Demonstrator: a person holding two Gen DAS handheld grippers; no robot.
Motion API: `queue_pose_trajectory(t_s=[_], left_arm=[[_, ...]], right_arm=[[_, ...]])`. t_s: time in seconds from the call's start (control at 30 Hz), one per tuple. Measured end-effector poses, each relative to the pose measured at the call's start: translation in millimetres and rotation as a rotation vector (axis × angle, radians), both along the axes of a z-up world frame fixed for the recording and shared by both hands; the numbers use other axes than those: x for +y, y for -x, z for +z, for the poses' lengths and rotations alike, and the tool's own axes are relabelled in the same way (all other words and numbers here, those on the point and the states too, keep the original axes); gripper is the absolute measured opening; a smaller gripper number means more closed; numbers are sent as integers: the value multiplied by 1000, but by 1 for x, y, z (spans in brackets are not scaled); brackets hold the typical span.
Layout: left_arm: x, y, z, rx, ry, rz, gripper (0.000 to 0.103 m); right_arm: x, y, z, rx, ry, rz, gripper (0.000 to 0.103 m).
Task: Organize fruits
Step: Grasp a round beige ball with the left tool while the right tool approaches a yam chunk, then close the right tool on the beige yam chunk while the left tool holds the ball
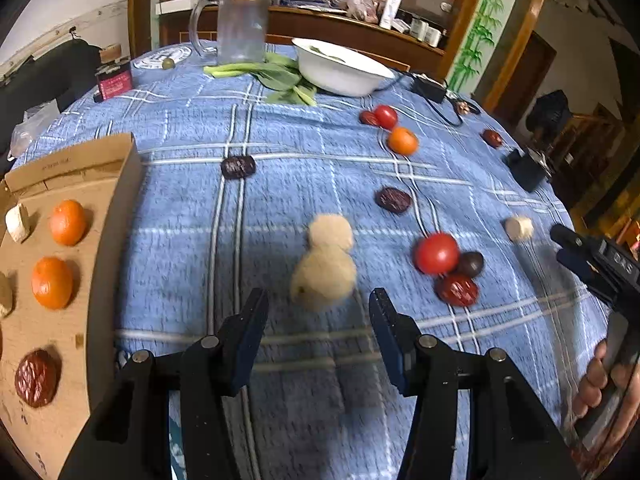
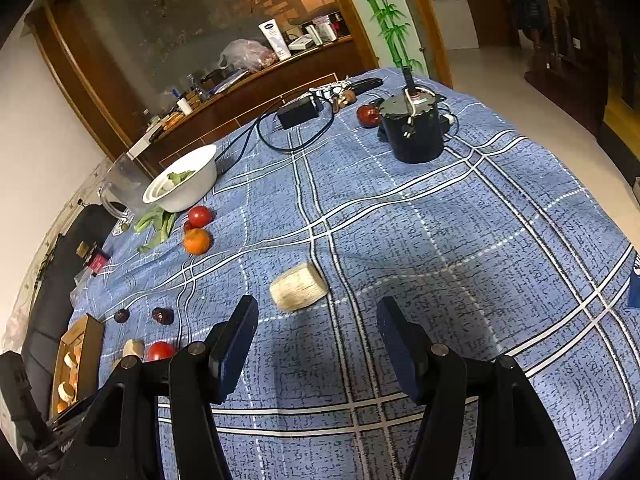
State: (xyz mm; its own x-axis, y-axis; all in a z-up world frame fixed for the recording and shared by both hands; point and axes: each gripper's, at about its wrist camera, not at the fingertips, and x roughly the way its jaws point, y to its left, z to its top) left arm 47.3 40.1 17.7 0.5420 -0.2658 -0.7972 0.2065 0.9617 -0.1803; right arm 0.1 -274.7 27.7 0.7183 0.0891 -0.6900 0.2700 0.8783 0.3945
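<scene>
Fruits lie scattered on the blue checked tablecloth (image 1: 280,128). My left gripper (image 1: 318,304) is open, with two pale, blurred pieces (image 1: 326,264) just beyond its fingertips, untouched. To their right lie a tomato (image 1: 436,253), dark red dates (image 1: 457,289) and another pale chunk (image 1: 519,228). A cardboard tray (image 1: 114,208) on the left holds two oranges (image 1: 68,222), pale chunks and a date (image 1: 37,377). My right gripper (image 2: 316,306) is open too, a pale ridged cylinder (image 2: 298,288) lying just ahead of it. An orange (image 2: 197,241) and tomato (image 2: 199,216) lie farther left.
At the back stand a white bowl (image 1: 340,70) with greens, leafy stalks (image 1: 276,74) and a clear jug (image 1: 240,24). A black pot (image 2: 414,132), power adapter (image 2: 300,110) and cable lie far right. A hand (image 1: 600,380) holds the right gripper (image 1: 564,246).
</scene>
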Motion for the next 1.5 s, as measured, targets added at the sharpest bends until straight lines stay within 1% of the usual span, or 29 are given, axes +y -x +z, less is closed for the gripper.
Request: queue_pose_trajectory(t_s=[0.07,0.13,0.17,0.2,0.23,0.27,0.3,0.43,0.53,0.6,0.67,0.77,0.8,0.87,0.93,1.0,1.1,1.17,1.27,1.4,1.5], left_arm=[[-3,-6,-4,-5,-13,0,51],[-6,-8,-5,-28,-26,-11,51],[-8,-8,-5,-34,-27,-22,49],[-9,-8,-5,-42,-25,-32,46],[-10,-7,-6,-47,-28,-45,37],[-11,-6,-6,-55,-42,-51,34],[-11,-5,-6,-60,-44,-57,34],[-1,-5,-5,-47,24,-58,34],[6,-5,-5,-31,72,-44,34],[10,-6,-5,-21,99,-40,34],[12,-6,-4,-14,116,-34,34],[15,-6,-5,-10,123,-23,34],[16,-6,-5,-8,127,-20,34],[18,-6,-4,-4,134,-16,34],[19,-6,-4,-2,138,-13,34],[20,-5,-4,-1,144,-15,34],[18,-3,-1,-12,143,-26,34],[16,-1,0,-15,143,-38,34],[12,2,0,-15,144,-55,34],[12,3,1,-11,151,-62,34],[13,1,2,-7,157,-57,34]], right_arm=[[1,-1,-1,3,2,4,65],[0,-1,0,-1,7,-2,65],[-2,0,1,-8,8,-10,65],[-3,1,2,-15,9,-15,65],[-4,3,3,-26,9,-19,65],[-4,4,5,-35,8,-20,65],[-4,5,6,-43,10,-21,65],[-7,9,13,-66,66,-71,65],[-13,7,8,-48,61,-89,65],[-11,2,2,-31,46,-74,65],[-4,-1,-1,-30,34,-33,65],[17,-3,0,-55,27,62,65],[30,-4,0,-59,26,119,65],[57,-7,0,-50,60,207,65],[76,-9,0,-43,106,247,65],[86,-5,5,-60,180,237,65],[85,1,15,-89,269,166,65],[79,0,13,-71,282,137,65],[65,-12,5,-2,293,89,65],[51,-31,-2,64,284,82,65],[52,-43,-9,98,310,90,65]])
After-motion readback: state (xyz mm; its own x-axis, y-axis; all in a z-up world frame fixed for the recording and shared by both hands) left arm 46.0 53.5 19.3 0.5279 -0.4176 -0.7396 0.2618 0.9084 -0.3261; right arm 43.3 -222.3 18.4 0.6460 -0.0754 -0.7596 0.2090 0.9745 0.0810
